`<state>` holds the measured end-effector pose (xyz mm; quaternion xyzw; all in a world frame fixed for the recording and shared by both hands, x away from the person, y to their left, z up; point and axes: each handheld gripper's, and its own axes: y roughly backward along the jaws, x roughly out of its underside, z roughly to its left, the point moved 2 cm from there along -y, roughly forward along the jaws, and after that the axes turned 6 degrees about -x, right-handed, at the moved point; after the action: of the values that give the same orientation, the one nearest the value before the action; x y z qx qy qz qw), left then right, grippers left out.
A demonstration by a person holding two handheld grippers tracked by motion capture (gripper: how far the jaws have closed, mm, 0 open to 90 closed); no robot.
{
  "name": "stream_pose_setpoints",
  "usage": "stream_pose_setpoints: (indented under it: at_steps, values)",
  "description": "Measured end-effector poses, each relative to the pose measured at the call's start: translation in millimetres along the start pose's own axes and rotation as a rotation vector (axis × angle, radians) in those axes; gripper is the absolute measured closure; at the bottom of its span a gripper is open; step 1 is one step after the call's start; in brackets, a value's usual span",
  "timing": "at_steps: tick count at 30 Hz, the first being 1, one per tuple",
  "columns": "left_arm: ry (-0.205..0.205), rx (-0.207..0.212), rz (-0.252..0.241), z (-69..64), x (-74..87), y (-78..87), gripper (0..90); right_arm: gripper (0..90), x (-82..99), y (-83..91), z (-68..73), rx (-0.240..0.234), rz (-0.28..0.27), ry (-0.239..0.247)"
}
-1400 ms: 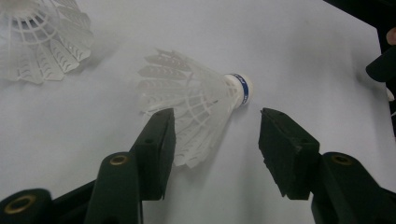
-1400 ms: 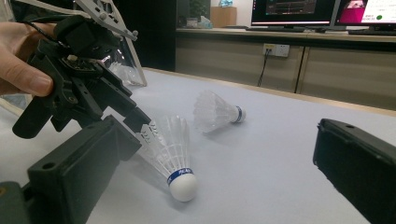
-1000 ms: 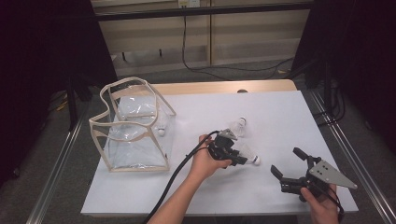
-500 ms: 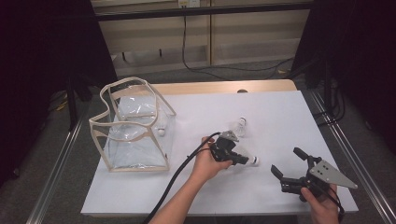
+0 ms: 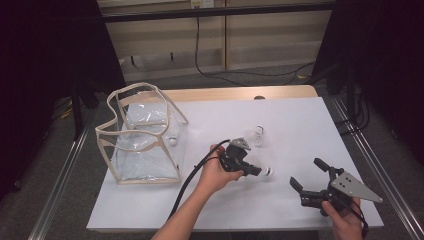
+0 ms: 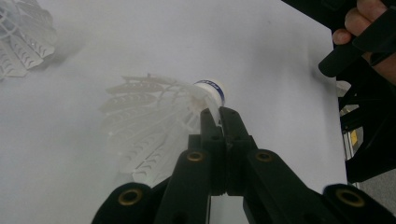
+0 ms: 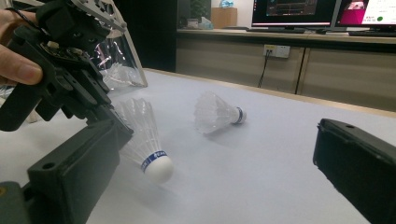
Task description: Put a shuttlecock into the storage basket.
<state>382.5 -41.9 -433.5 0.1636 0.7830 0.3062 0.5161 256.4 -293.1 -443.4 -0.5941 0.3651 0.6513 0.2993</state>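
Observation:
A white shuttlecock (image 5: 265, 171) lies mid-table with its cork (image 7: 158, 169) on the white table. My left gripper (image 5: 254, 170) is shut on the feather skirt (image 6: 154, 126) just behind the cork, with the jaws pressed together. A second shuttlecock (image 5: 256, 135) lies on its side a little farther back, also seen in the right gripper view (image 7: 217, 114). My right gripper (image 5: 306, 172) rests low at the front right, open with nothing between its jaws, facing the held shuttlecock.
A clear plastic bag with beige trim (image 5: 142, 135) stands open at the left of the table (image 5: 300, 115), with a shuttlecock (image 5: 172, 141) inside it. The left gripper's cable (image 5: 187, 185) trails toward the front edge.
The left jaws have closed onto the shuttlecock's skirt. The left hand shifted only slightly and the right hand has stayed in place.

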Motion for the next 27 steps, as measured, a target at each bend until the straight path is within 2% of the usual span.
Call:
stream_pose_setpoints:
  at_steps: [12, 27]
  values:
    - [0.007, -0.033, 0.019, 1.7, 0.1, 18.5, 90.0, 0.2, -0.1, 0.3, 0.1, 0.0, -0.001, -0.002]
    - [0.027, -0.05, 0.029, 5.3, 0.9, 40.3, 90.0, 0.2, -0.3, 0.0, 0.5, -0.002, -0.001, -0.001]
